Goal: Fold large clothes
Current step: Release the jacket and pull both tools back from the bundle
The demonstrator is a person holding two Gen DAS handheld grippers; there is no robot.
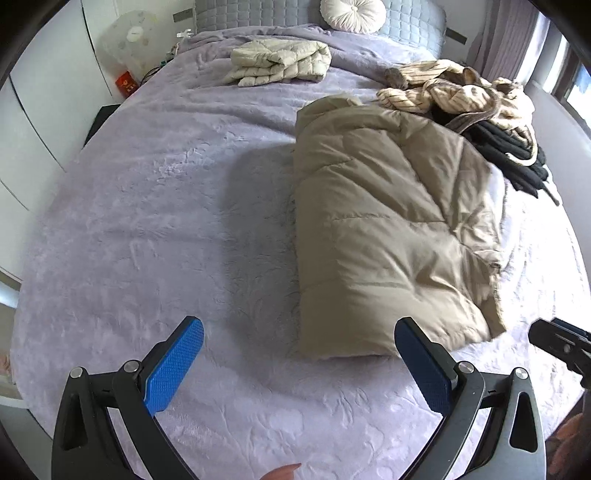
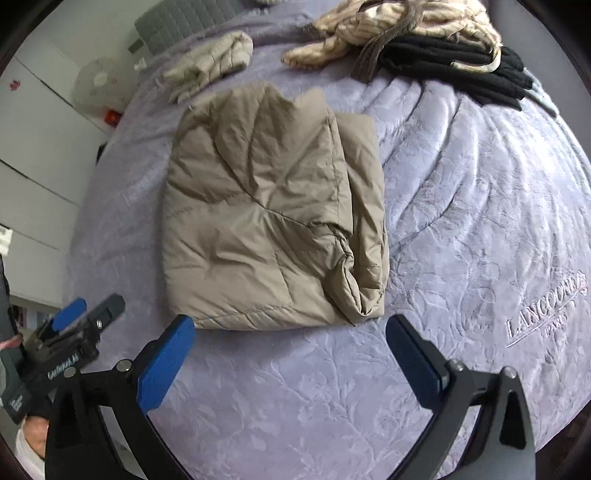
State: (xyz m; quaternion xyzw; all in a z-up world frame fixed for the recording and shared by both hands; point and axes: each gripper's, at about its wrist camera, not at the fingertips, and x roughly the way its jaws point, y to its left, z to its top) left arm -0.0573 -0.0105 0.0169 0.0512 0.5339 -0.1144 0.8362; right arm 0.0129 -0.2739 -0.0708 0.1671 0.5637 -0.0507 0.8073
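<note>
A tan puffer jacket [image 1: 388,229] lies folded into a long rectangle on the lilac bedspread [image 1: 166,221]; it also shows in the right wrist view [image 2: 273,218]. My left gripper [image 1: 299,336] is open and empty, just short of the jacket's near edge. My right gripper [image 2: 290,326] is open and empty, its fingers either side of the jacket's near edge, above the bedspread [image 2: 461,221]. The left gripper also shows in the right wrist view [image 2: 74,321], at the left.
A folded cream puffer jacket [image 1: 280,61] lies near the headboard. A pile of striped and black clothes [image 1: 476,110] lies at the far right. A round white cushion [image 1: 352,14] rests on grey pillows. White wardrobe doors [image 1: 40,110] stand left of the bed.
</note>
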